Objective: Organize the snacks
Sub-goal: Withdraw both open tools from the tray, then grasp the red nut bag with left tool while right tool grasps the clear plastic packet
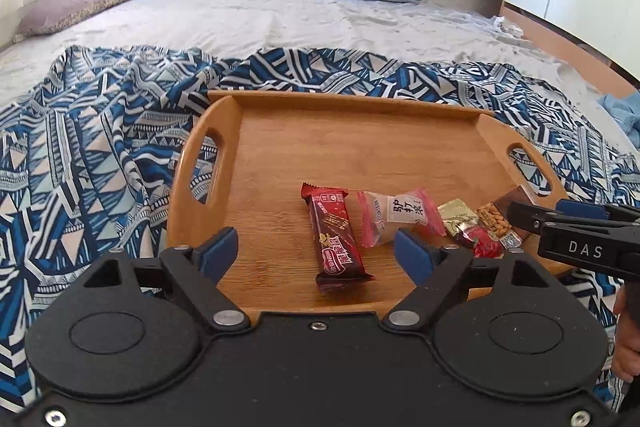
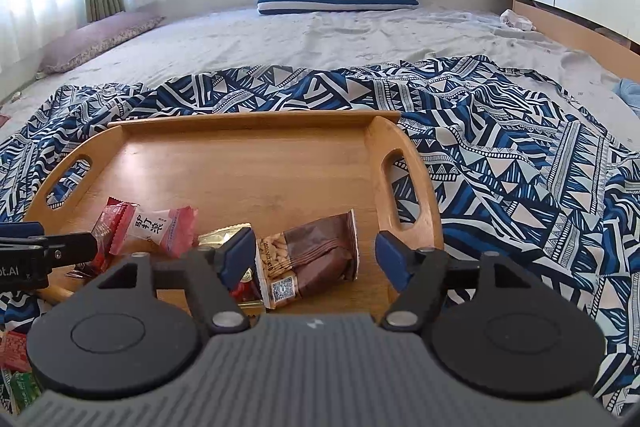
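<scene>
The left claw [image 1: 316,247] stands wide apart, its blue pads clear of everything; the dark red wafer bar [image 1: 337,239] lies flat on the tray between them, touched by neither. The right claw [image 2: 316,254] is likewise spread, nothing gripped, with the brown peanut bar [image 2: 312,259] lying loose between its fingers near the tray's right handle.

Outward from there, the wooden tray [image 1: 360,131] sits on a blue patterned cloth [image 1: 100,155] spread over the bed [image 1: 280,19]. Along its near edge the snacks make a rough row: the wafer bar, then a pink-ended packet with black characters [image 1: 400,217] just beside it, then a small gold packet [image 1: 456,217] and a bright red one [image 1: 486,243] crowded against the peanut bar. The far half of the tray is bare. A few more wrappers [image 2: 16,367] lie off the tray, at the lower left of the right wrist view.

To my eye both claws have just set a snack down, so this is the release at the end of a placing step. Next, I'd guess, each claw needs to lift clear without nudging the row, then go for the loose wrappers on the cloth, closing on one flat across its width.
</scene>
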Tool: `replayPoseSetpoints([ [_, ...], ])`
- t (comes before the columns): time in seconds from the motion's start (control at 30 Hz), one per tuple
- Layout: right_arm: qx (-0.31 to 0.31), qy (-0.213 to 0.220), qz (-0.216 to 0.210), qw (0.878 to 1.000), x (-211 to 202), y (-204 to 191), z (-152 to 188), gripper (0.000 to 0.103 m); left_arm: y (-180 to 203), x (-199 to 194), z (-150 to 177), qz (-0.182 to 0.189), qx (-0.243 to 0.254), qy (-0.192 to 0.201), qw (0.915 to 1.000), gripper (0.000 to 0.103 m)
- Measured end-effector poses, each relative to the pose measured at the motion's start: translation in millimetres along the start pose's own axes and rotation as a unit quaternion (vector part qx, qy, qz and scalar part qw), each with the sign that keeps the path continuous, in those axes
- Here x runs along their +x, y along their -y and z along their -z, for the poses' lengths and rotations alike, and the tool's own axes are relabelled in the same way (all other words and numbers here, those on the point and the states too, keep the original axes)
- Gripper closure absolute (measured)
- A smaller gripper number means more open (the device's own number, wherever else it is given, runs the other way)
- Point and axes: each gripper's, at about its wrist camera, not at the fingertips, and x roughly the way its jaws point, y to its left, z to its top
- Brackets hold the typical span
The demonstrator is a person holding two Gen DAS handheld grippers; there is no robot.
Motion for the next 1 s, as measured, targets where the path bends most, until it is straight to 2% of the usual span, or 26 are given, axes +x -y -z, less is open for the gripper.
replayPoseSetpoints([
  [0.43,-0.014,0.031,0.008,0.999,-49.5,-4.5,23.0,0.014,0.5,-62.3,22.9,0.016,0.004,0.031,0.9994,0.009],
  [0.77,-0.033,0.055,0.011,0.998,-87.6,-13.4,49.8,0.008,-6.6,-103.1,60.4,0.021,-0.004,0.039,0.999,0.007],
  [1.0,-0.058,0.065,0.017,0.996,-106.6,-20.9,75.3,0.004,-17.9,-118.5,85.3,0.008,-0.016,0.039,0.9991,0.007],
])
